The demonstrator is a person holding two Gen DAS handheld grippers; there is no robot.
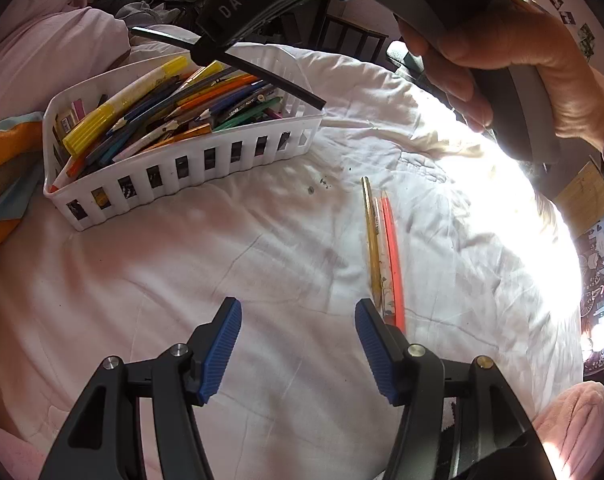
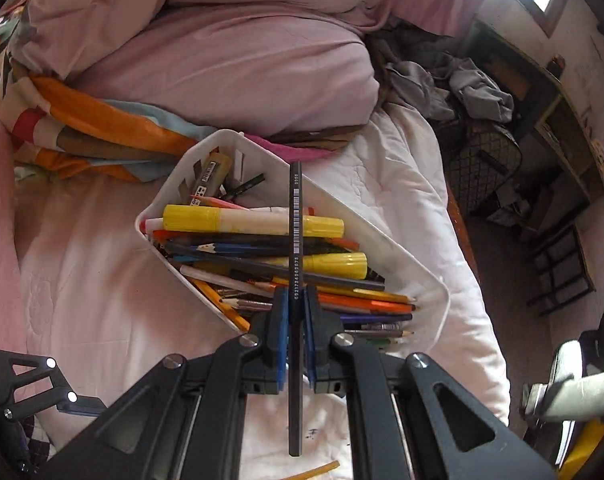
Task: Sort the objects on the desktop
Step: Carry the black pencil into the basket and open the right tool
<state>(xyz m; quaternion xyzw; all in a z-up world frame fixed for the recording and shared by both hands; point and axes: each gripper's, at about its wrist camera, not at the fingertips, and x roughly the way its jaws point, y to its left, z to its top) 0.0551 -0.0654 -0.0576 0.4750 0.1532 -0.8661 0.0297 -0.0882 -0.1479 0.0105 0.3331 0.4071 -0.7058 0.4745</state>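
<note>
A white slotted basket (image 1: 189, 168) full of pencils and yellow markers sits on the white quilt at the left; it also shows in the right wrist view (image 2: 402, 256). My right gripper (image 2: 295, 300) is shut on a dark grey pencil (image 2: 295, 208) and holds it over the basket; that pencil shows in the left wrist view (image 1: 277, 76) above the basket's far rim. My left gripper (image 1: 297, 320) is open and empty, low over the quilt. Three loose pencils (image 1: 382, 240), yellow, pale and red, lie just right of its right finger.
Pink pillows (image 2: 229, 60) and an orange patterned blanket (image 2: 101, 132) lie behind the basket. The bed's right edge drops to a floor with dark furniture (image 2: 542, 168). A yellow pencil end (image 2: 318, 470) lies on the quilt under my right gripper.
</note>
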